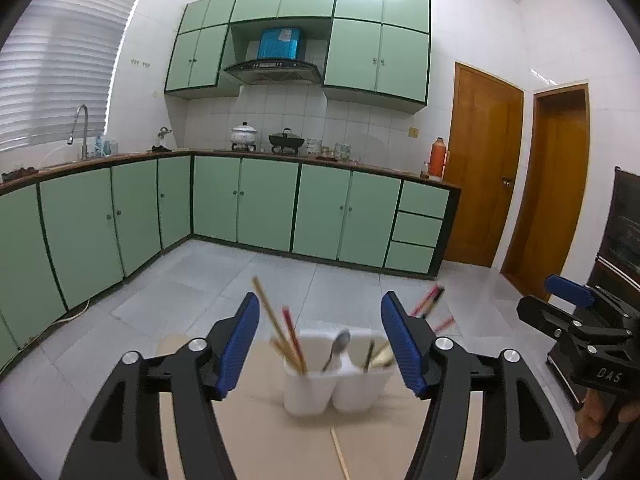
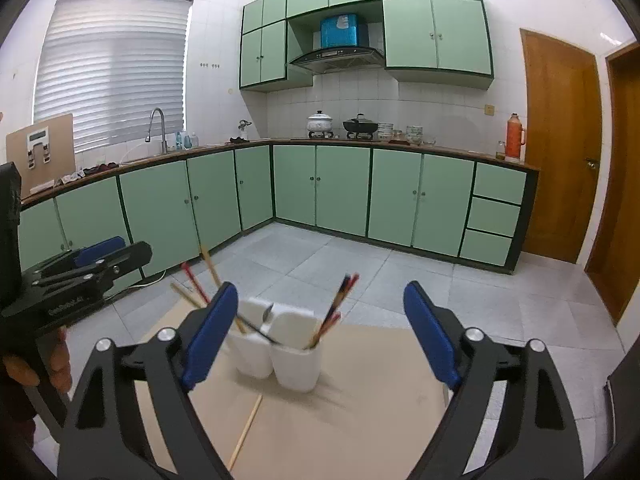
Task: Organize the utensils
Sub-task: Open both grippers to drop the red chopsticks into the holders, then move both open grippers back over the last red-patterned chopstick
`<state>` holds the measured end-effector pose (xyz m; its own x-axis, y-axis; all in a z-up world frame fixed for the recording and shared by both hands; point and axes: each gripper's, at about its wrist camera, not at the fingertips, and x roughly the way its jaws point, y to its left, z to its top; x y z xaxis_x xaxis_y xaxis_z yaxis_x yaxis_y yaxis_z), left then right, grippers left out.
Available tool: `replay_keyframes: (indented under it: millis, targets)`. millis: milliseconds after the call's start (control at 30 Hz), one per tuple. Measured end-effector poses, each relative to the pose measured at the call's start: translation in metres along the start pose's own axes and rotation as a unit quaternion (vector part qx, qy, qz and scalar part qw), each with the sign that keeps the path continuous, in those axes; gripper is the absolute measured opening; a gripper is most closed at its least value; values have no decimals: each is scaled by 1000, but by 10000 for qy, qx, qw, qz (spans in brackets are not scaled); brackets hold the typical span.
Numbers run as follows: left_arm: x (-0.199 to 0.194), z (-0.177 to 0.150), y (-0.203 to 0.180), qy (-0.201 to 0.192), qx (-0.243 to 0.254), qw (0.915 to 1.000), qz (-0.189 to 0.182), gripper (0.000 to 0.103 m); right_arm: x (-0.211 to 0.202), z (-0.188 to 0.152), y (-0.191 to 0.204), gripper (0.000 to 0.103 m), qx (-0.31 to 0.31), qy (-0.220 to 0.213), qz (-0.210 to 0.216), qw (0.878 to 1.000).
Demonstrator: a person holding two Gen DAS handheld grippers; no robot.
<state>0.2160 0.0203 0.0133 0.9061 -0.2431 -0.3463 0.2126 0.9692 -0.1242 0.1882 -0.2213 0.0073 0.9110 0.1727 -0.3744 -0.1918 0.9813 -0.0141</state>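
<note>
Left wrist view showed the left gripper [image 1: 316,344] and right gripper [image 2: 318,334] both spread apart, empty, holder [image 1: 332,384] at lower center on the table [image 1: 260,440], loose chopstick [image 1: 340,456] below it; a careless reach would likely tip the holder.

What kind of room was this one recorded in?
A home kitchen, most likely: green cabinets run under an L-shaped counter, with a sink faucet, a range hood and pots on the stove.
</note>
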Motion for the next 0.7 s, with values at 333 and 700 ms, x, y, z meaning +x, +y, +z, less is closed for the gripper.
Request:
replay_keyframes:
  millis: [333,700]
  targets:
    - [-24,-76,2,560,77,9983,166,71,-18,-73,13,90,212,330,-3,9992]
    - [-25,-174,6,1322,340,9899,383,71,-8,-154,36,90,418,886,-94,9951]
